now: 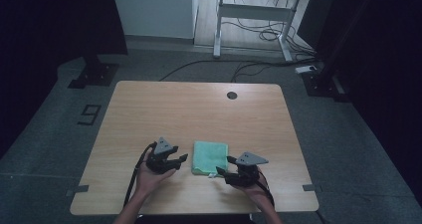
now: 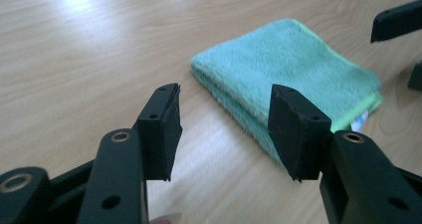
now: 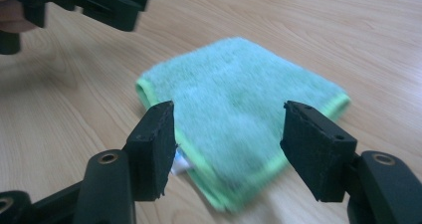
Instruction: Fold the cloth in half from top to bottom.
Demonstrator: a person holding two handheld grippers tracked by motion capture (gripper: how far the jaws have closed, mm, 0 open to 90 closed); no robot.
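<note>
Green and soft-looking, the folded cloth point(image 1: 210, 157) lay flat on the near middle of the table point(image 1: 199, 114), just in front of the person, with a paler green edging along its borders and a small white tag poking out at one near corner. In the left gripper view the cloth point(image 2: 288, 69) showed its folded layers stacked at the edge nearest the jaws, and in the right gripper view the cloth point(image 3: 234, 109) sat straight ahead between the two black jaws. The left gripper point(image 1: 180, 160) rested just beside the cloth's left edge, held in the person's left hand point(image 1: 149, 176), its jaws spread apart with nothing between them and pointing toward the cloth. The right gripper point(image 1: 225, 166) sat at the cloth's near right corner, held in the right hand point(image 1: 255, 186), its jaws likewise spread wide and gripping nothing; whether a jaw tip touched the cloth could not be told. Both grippers carried a grey three-cornered plate on top, and a dark cable trailed back from each along the forearms. The table was light wood with a round dark hole point(image 1: 232, 95) near its far edge. Beyond it lay grey floor point(image 1: 59, 129) with loose cables point(image 1: 249, 67) and the white legs of a desk point(image 1: 254, 15).
</note>
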